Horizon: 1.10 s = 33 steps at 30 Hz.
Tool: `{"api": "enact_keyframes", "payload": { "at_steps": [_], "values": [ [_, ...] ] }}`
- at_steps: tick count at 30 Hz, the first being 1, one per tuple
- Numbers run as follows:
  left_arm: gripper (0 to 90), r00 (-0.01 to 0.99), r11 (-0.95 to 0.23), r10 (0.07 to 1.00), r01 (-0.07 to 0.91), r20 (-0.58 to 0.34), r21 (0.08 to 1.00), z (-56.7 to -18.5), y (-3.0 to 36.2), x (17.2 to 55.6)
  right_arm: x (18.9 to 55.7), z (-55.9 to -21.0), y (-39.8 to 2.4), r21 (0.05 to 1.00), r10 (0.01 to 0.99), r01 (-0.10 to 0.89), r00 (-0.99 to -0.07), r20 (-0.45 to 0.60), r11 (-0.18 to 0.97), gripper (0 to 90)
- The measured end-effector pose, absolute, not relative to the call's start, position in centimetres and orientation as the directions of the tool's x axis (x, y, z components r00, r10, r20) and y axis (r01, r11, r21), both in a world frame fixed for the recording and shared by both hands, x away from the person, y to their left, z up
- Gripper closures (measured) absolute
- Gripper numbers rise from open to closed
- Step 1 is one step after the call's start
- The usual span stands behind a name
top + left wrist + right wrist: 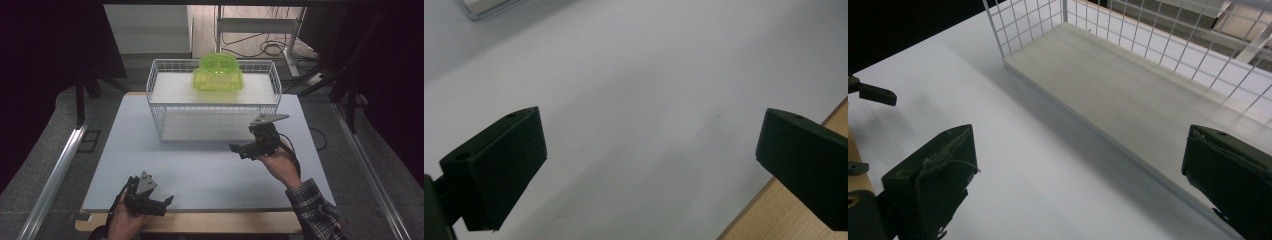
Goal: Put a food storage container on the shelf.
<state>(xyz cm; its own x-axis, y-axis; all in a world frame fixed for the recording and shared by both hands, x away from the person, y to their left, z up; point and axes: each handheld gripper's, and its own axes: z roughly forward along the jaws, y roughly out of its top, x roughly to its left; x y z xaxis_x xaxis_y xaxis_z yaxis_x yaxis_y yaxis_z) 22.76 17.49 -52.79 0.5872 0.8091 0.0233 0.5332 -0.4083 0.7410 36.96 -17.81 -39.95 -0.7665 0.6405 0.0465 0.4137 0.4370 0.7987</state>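
Left tongs at 7 o'clock, right tongs at 3, both gaping, empty; green container atop wire shelf.

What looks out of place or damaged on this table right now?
Nothing stands out. The green container sits level on the wire rack's upper shelf, the white table shows no spill, and the left claw and right claw are open, holding nothing.

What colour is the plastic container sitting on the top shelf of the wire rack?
Translucent lime green container, seen best in the high view.
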Motion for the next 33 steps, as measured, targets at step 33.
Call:
{"api": "enact_keyframes", "payload": {
  "at_steps": [33],
  "values": [
    [0.0,0.585,-0.439,0.809,0.533,0.060,0.723,-52.8,17.2,22.6,33.5,-45.9,-21.9,0.770,0.713,0.453,-0.701,-0.003,0.448,1.0]
  ]
}}
